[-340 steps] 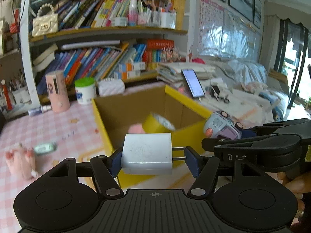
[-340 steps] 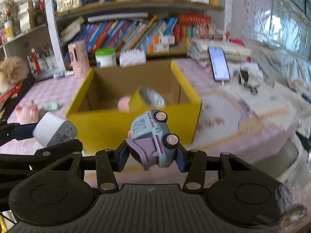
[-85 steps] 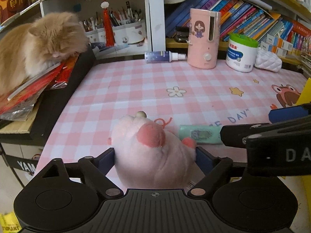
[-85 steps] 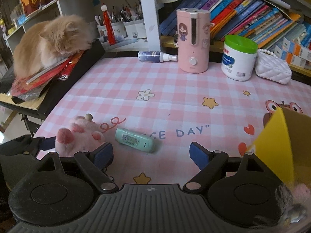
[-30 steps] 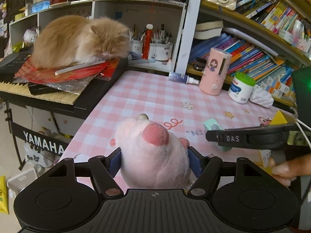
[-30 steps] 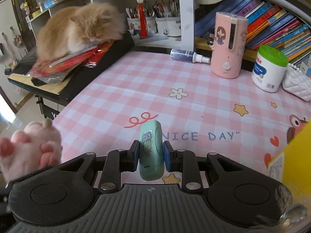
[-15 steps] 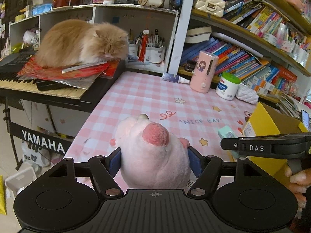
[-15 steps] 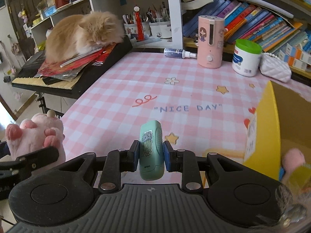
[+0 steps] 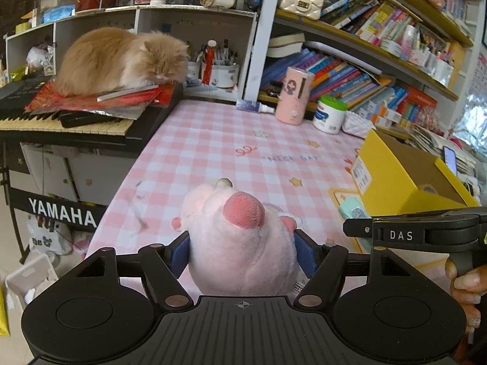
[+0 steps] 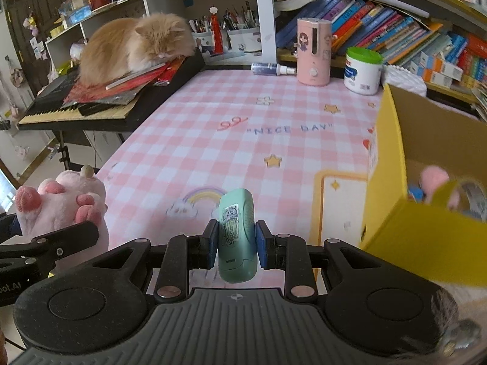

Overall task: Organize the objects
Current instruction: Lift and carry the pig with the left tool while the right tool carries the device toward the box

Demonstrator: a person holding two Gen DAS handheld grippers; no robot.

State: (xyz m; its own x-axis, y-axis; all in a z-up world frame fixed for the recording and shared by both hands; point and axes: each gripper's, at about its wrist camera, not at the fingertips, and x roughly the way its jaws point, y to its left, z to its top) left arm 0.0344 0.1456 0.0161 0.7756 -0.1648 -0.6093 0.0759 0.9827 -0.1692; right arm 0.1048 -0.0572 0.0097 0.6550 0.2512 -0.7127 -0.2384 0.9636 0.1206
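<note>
Grippers first: our left gripper (image 9: 242,251) clamps the pink plush toy (image 9: 240,243); our right gripper (image 10: 236,245), marked "DAS", clamps the mint case (image 10: 236,237), both above the near tablecloth (image 10: 243,140) reading "NICE DAY". Right stands the yellow box (image 10: 392,200); far left, a "YAMAHA" keyboard (image 9: 61,121).

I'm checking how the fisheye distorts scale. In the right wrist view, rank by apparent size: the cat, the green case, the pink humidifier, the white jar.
1. cat
2. green case, though it sits nearest the camera, so it looks inflated
3. pink humidifier
4. white jar, close to the humidifier in apparent size
</note>
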